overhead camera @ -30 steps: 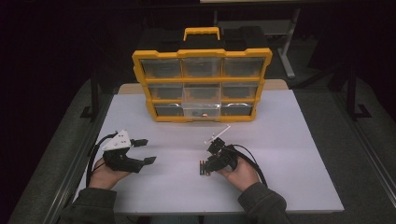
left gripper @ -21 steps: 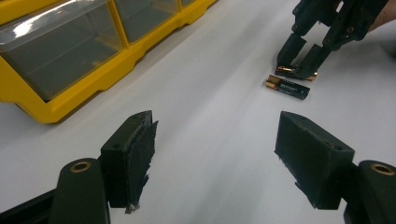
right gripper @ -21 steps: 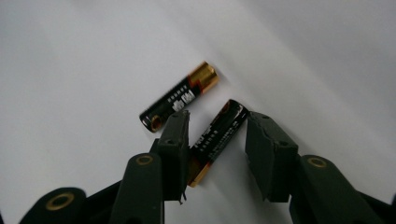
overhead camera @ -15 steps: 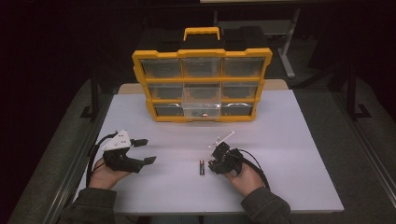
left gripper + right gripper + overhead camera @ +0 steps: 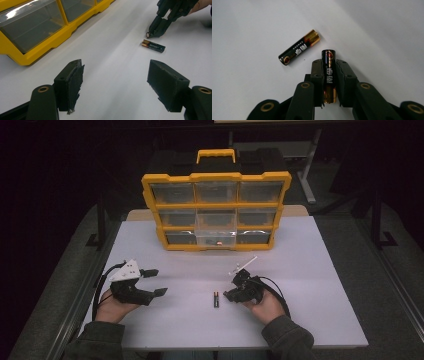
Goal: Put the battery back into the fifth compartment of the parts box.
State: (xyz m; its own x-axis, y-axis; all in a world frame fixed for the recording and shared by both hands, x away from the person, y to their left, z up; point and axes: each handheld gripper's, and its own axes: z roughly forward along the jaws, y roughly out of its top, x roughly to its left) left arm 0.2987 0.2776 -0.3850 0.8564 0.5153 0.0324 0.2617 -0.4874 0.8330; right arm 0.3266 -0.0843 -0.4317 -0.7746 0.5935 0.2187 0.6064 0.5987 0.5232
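A black and gold battery (image 5: 216, 299) lies loose on the white table (image 5: 320, 270), in front of the centre. Just right of it, my right gripper (image 5: 231, 296) is shut on a second battery (image 5: 329, 75), which lies lengthwise between the jaws with its tip poking out. The loose battery (image 5: 299, 50) rests a little to the left of those jaws, apart from them. My left gripper (image 5: 155, 282) is held open over bare table at the left, with nothing between its pads (image 5: 72, 82). From there the loose battery (image 5: 153, 46) and the right gripper (image 5: 151, 33) show ahead.
A yellow organizer case (image 5: 216, 210) with clear drawers stands upright at the back of the table. Its lower middle drawer (image 5: 216, 239) is pulled out with a small item inside. The table's front edge lies close behind both hands.
My right gripper has drawn back to the right, and a battery now lies on the table beside its tips. The left gripper has not moved.
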